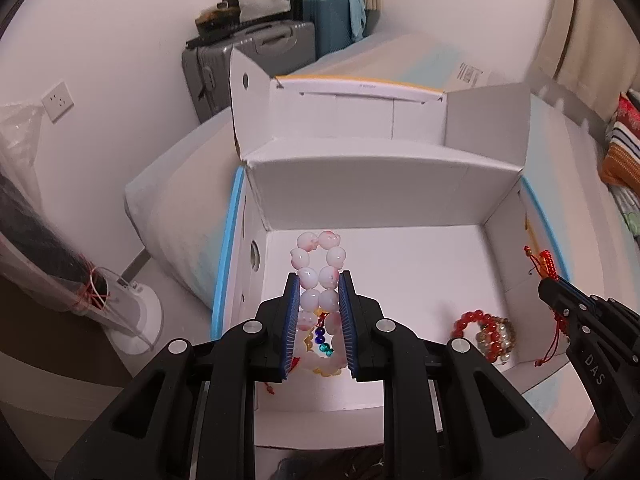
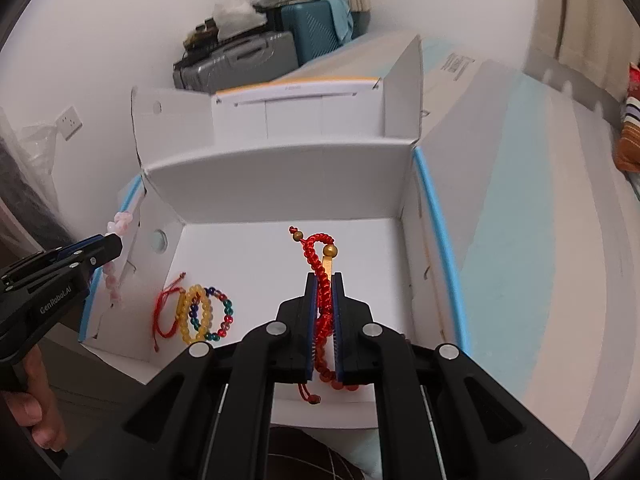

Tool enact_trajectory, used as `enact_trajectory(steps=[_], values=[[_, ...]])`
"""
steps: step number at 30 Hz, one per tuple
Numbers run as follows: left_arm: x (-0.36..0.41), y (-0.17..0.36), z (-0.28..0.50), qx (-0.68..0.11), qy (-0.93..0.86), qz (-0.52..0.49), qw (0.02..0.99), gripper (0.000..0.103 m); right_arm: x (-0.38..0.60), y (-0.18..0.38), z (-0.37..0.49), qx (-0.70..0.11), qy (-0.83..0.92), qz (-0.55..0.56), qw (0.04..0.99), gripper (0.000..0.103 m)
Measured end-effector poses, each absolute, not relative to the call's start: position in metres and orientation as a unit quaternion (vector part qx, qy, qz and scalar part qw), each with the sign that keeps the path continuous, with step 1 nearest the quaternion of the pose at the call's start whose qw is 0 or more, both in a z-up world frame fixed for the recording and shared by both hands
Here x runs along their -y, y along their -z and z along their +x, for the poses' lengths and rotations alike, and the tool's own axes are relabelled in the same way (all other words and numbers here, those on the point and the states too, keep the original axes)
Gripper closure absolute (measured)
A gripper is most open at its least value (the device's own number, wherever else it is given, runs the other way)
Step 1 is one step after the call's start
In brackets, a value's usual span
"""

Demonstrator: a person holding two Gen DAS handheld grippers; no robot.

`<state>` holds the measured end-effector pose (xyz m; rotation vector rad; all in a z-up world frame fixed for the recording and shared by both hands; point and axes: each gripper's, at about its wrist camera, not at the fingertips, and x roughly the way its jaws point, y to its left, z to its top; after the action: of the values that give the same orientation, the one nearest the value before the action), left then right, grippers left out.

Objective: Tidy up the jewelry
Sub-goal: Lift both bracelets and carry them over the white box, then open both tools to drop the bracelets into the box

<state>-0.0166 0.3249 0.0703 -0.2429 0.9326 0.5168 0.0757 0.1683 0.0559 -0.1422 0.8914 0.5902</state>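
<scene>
Soft, even indoor light is filling both views, leaving the white box (image 1: 372, 200) floor glaring pale with faint shadows. Fisheye distortion is bending the walls, dark corners are vignetting, and the far right edges are smearing.

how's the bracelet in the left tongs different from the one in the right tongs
The pink bead bracelet is a ring of big round glossy beads; the red braided bracelet is thin knotted cord with small gold beads. The left tongs stand wider around theirs than the right tongs. Both are gripped over the white box.
</scene>
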Motion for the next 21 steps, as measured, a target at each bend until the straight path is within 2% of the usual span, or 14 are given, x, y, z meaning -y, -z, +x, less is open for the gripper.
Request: enact_trajectory(steps=[6,12,14,16,18,20,21], values=[[-0.330,-0.055,-0.010,-0.458,-0.239,-0.113,0.849,0.084,-0.180,-0.043,0.081,-0.439,-0.278,-0.078,0.851,0.097],[-0.334,-0.049,-0.007,-0.458,-0.237,-0.112,0.849,0.079,-0.187,-0.037,0.086,-0.446,-0.273,-0.082,0.848,0.094],[-0.334,-0.051,-0.008,-0.453,-0.241,-0.108,0.851,0.064,-0.189,-0.037,0.086,-0.446,-0.270,-0.085,0.849,0.083],[-0.334,-0.053,-0.011,-0.448,-0.243,-0.108,0.854,0.057,-0.188,-0.039,0.084,-0.437,-0.265,-0.084,0.855,0.051],[-0.333,-0.057,-0.014,-0.443,-0.240,-0.112,0.856,0.051,-0.185,-0.045,0.080,-0.417,-0.259,-0.085,0.867,0.044],[-0.331,-0.063,-0.019,-0.433,-0.244,-0.108,0.861,0.039,-0.184,-0.048,0.077,-0.411,-0.262,-0.084,0.869,0.036],[-0.329,-0.066,-0.022,-0.428,-0.245,-0.104,0.864,0.037,-0.182,-0.051,0.075,-0.408,-0.259,-0.084,0.871,0.030]])
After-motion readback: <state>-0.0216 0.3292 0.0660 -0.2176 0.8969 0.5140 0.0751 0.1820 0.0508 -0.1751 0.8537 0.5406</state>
